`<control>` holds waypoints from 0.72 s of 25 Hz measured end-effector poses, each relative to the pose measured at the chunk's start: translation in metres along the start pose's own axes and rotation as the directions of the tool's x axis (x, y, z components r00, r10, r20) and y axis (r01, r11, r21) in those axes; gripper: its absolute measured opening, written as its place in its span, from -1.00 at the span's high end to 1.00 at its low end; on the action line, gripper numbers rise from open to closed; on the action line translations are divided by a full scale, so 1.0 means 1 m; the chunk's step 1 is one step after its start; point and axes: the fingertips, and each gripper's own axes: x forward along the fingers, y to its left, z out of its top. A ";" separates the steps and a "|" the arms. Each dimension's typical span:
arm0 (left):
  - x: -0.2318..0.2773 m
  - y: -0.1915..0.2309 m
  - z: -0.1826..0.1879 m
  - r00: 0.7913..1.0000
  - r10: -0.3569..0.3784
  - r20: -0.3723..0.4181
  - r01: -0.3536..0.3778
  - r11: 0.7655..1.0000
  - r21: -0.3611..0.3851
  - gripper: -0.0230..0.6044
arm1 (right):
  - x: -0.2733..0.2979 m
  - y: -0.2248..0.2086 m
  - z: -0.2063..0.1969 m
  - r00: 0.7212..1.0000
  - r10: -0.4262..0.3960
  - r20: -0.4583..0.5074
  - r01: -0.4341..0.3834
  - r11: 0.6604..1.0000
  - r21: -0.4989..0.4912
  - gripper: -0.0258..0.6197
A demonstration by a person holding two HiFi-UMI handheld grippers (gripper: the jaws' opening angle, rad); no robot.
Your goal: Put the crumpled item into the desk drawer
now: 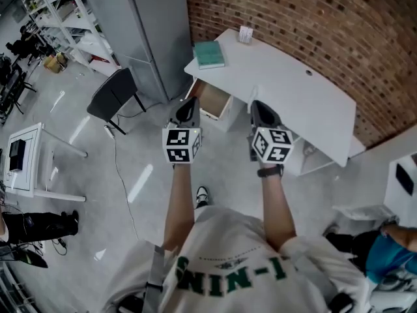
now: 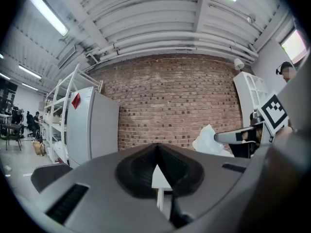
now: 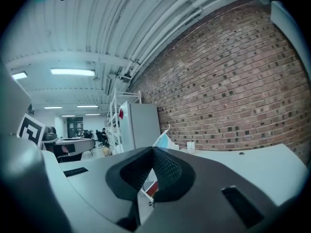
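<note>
Crumpled item pinched in the right gripper, in front of the counter with its drawer open.

A person stands facing a white counter set against a brick wall, with both grippers raised side by side near the counter's front edge. The right gripper has its fingers closed tight on the white crumpled item, which sticks out past the fingertips and is clear of the counter top. The left gripper is empty, its fingers pressed together with nothing between them. The drawer hangs open below the counter's left end, just beyond the left gripper. A teal book lies at the counter's far left corner.
</note>
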 end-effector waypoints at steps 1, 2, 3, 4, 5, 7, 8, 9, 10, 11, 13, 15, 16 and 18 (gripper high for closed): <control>0.009 0.009 0.001 1.000 -0.004 0.000 0.004 1.000 -0.004 0.94 | 0.012 0.003 0.003 1.000 0.000 0.001 0.000 1.000 -0.003 0.91; 0.017 0.017 0.000 1.000 -0.011 -0.003 0.011 1.000 -0.005 0.94 | 0.023 0.005 0.004 1.000 -0.001 -0.001 0.001 1.000 -0.005 0.91; 0.025 0.025 -0.002 1.000 -0.017 -0.008 0.017 1.000 -0.007 0.94 | 0.034 0.007 0.003 1.000 -0.002 -0.006 0.002 1.000 -0.007 0.91; 0.033 0.033 -0.004 1.000 -0.020 -0.014 0.020 1.000 -0.013 0.94 | 0.044 0.008 0.001 1.000 -0.004 -0.013 0.004 1.000 -0.009 0.91; 0.040 0.042 -0.008 1.000 -0.021 -0.020 0.021 1.000 -0.020 0.94 | 0.055 0.010 -0.001 1.000 -0.005 -0.020 0.005 1.000 -0.009 0.91; 0.056 0.059 -0.013 0.999 -0.027 -0.031 0.026 0.999 -0.027 0.94 | 0.077 0.012 -0.003 1.000 -0.007 -0.026 0.007 1.000 -0.008 0.91; 0.063 0.066 -0.014 0.999 -0.033 -0.036 0.032 0.999 -0.025 0.94 | 0.086 0.014 -0.003 1.000 -0.009 -0.026 0.009 1.000 -0.005 0.91; 0.069 0.072 -0.015 0.998 -0.042 -0.040 0.041 0.999 -0.021 0.94 | 0.096 0.015 -0.003 1.000 -0.013 -0.025 0.013 1.000 -0.002 0.91; 0.075 0.079 -0.016 0.998 -0.050 -0.043 0.050 0.999 -0.016 0.94 | 0.105 0.017 -0.003 1.000 -0.016 -0.022 0.017 1.000 0.001 0.91; 0.081 0.085 -0.016 0.997 -0.058 -0.046 0.058 0.998 -0.012 0.94 | 0.114 0.019 -0.003 1.000 -0.020 -0.019 0.020 1.000 0.006 0.91; 0.093 0.097 -0.016 0.996 -0.074 -0.049 0.074 0.997 -0.005 0.94 | 0.131 0.024 -0.003 0.999 -0.029 -0.013 0.029 0.999 0.013 0.91; 0.102 0.106 -0.020 0.995 -0.090 -0.053 0.090 0.996 0.000 0.94 | 0.144 0.030 -0.006 0.999 -0.034 -0.014 0.034 0.999 0.014 0.91; 0.107 0.110 -0.023 0.994 -0.096 -0.056 0.096 0.995 0.001 0.94 | 0.150 0.032 -0.009 0.999 -0.036 -0.017 0.036 0.999 0.012 0.91; 0.114 0.117 -0.032 0.992 -0.104 -0.068 0.104 0.995 -0.003 0.94 | 0.159 0.034 -0.016 0.999 -0.039 -0.028 0.039 0.999 0.009 0.91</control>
